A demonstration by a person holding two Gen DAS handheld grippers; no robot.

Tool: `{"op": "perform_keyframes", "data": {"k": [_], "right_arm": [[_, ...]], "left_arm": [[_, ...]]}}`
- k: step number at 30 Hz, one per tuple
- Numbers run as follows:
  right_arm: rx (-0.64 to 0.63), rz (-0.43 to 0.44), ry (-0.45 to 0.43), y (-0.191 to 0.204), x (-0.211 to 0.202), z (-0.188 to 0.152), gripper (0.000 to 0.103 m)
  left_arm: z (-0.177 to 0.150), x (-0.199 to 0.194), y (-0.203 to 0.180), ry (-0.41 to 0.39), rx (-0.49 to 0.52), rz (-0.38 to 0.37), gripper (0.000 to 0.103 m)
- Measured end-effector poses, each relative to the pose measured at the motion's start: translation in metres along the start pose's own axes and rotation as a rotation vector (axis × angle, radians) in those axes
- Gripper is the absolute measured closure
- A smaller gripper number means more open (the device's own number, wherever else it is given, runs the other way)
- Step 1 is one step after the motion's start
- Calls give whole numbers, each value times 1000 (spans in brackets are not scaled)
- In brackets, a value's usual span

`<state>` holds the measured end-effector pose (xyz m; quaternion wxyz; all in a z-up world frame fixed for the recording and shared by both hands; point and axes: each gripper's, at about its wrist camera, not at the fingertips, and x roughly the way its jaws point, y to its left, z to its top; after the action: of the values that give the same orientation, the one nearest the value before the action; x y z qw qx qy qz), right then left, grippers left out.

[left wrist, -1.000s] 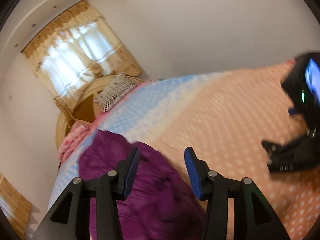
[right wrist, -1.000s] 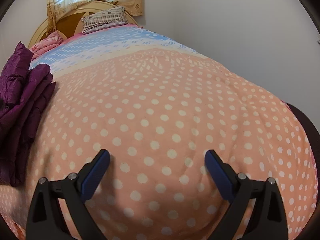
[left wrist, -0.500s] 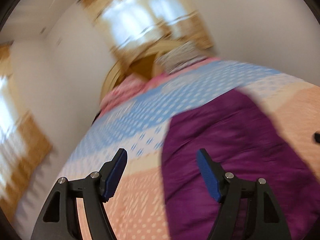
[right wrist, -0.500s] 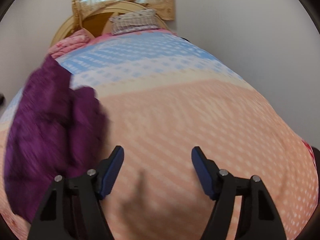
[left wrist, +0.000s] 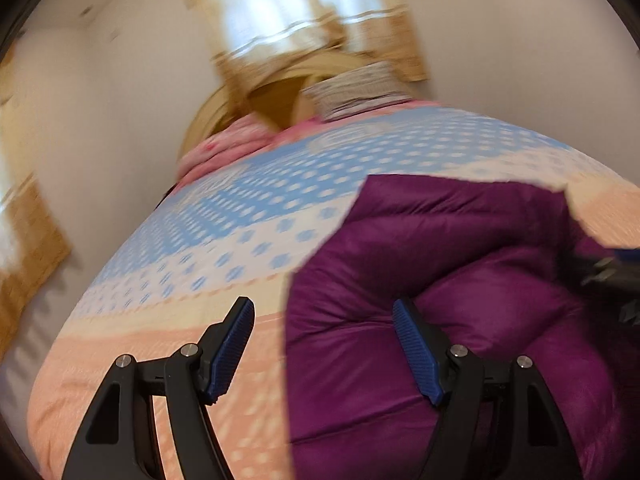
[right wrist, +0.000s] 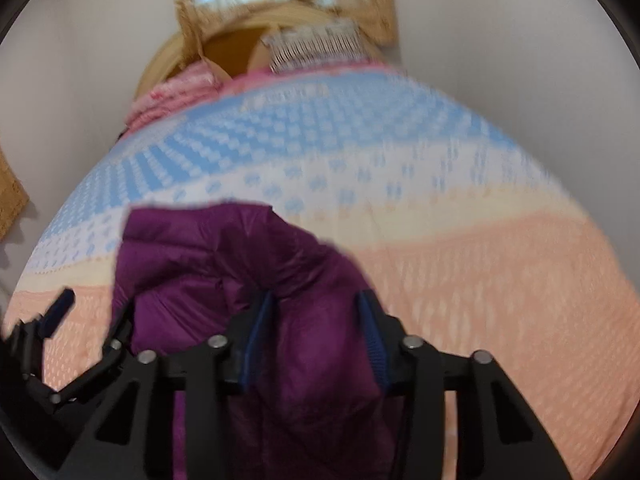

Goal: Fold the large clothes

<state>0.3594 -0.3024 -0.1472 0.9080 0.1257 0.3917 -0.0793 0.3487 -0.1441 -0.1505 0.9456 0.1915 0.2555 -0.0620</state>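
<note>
A purple puffer jacket [left wrist: 440,280] lies bunched on the bed. My left gripper [left wrist: 324,348] is open above the jacket's left edge, with its right finger [left wrist: 416,352] over the fabric and its left finger [left wrist: 232,344] over the bedspread. In the right wrist view, a puffed fold of the jacket [right wrist: 224,256] sits between the fingers of my right gripper [right wrist: 314,340], and its jaws are closing on that fold. The left gripper [right wrist: 88,328] shows at the left edge there. The right gripper [left wrist: 600,276] is blurred at the left view's right edge.
The bedspread [right wrist: 480,280] is peach with white dots up close and blue and white farther off. A pink blanket [left wrist: 224,148] and a striped pillow [left wrist: 356,92] lie by the wooden headboard [right wrist: 232,44]. Behind are a curtained window and white walls.
Both grippers swung left to the jacket. The left jaws widened and now straddle its left edge. The right jaws narrowed from wide open and now flank a fold of it.
</note>
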Motion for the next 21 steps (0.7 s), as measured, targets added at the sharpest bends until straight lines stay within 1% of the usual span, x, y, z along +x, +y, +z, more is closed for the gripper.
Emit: {"op": "perform_keyframes", "data": {"k": [1,3,5,6,7,8,9,10,13,18,21], "right_arm": [[27,10,11,-10,6,-10,59],[74,15,5,-26,6,-25,59],[99,25,-1,-36,9,-34,59],[98,25,2,-36,9,-37,59],[96,26,5,-37,12,-38,59],[98,33,9,-38,15,-39,59],[98,36,13,-36,16,-38,59],[94,33,16,-34,17,-37,59],[60,0,7,-23,19,-38,59],[26,-43,-17,-15,24,-41,58],[23,-45,-19,-16,25,-41,58]], "left_arm": [[0,-1,-7,-9,20,0,30],[-2,-1,-19,-21,45,-16,30],[-5,0,-27,-29,65,-3,28],[-6,3,-29,-23,63,-14,27],[-6,3,-27,-11,56,-20,23],[-6,7,-24,6,38,-26,21],[-7,13,-19,27,8,-50,20],[-6,20,-14,43,-14,-69,19],[-8,27,-7,74,-53,-96,17],[-9,31,-14,87,-47,-74,16],[-9,33,-18,90,-39,-58,15]]}}
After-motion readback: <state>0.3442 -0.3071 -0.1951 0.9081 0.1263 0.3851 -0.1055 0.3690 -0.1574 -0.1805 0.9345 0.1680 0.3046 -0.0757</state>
